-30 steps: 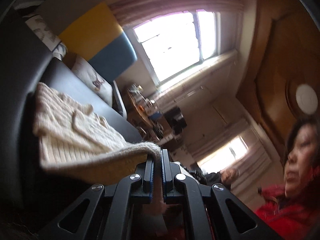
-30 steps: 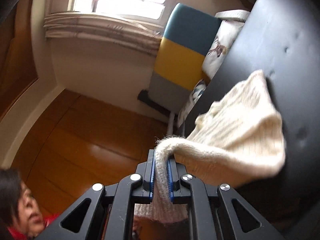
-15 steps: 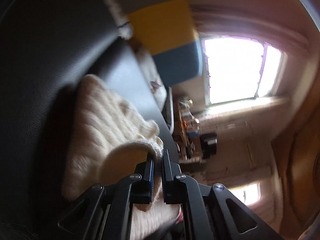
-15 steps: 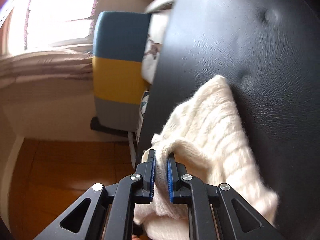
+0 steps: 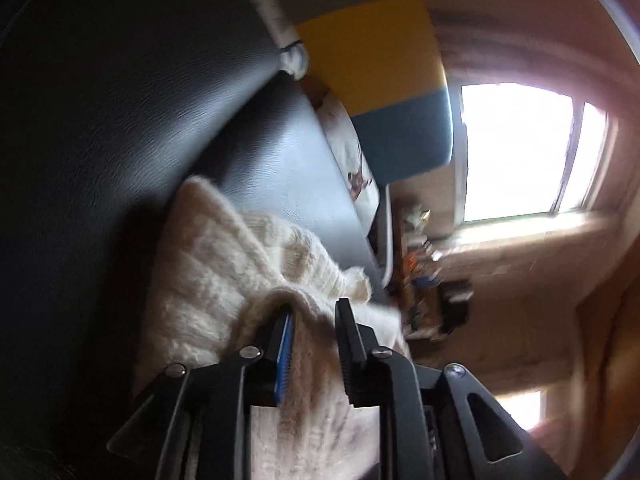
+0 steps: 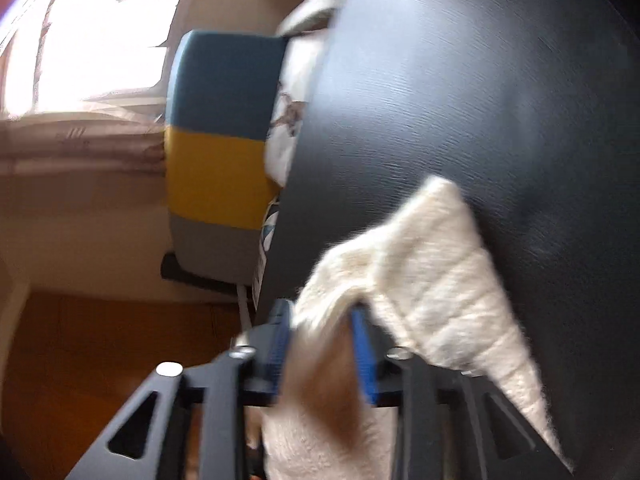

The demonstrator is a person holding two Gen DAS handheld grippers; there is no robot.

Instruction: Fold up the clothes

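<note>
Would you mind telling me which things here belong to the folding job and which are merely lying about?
Part of the job:
cream knit sweater
left gripper
right gripper
black leather surface under the sweater

Just lying about:
blue, yellow and grey cushion
printed white pillow
cluttered table by the window

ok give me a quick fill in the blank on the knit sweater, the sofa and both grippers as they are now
1. The cream cable-knit sweater lies on a ____ leather sofa.
2. The left gripper has its jaws ____, with knit cloth between them.
3. The block-coloured cushion has a blue band, a grey band and a ____ band between them.
4. The right gripper has its jaws ____ too.

Missing words: black; open; yellow; open
</note>
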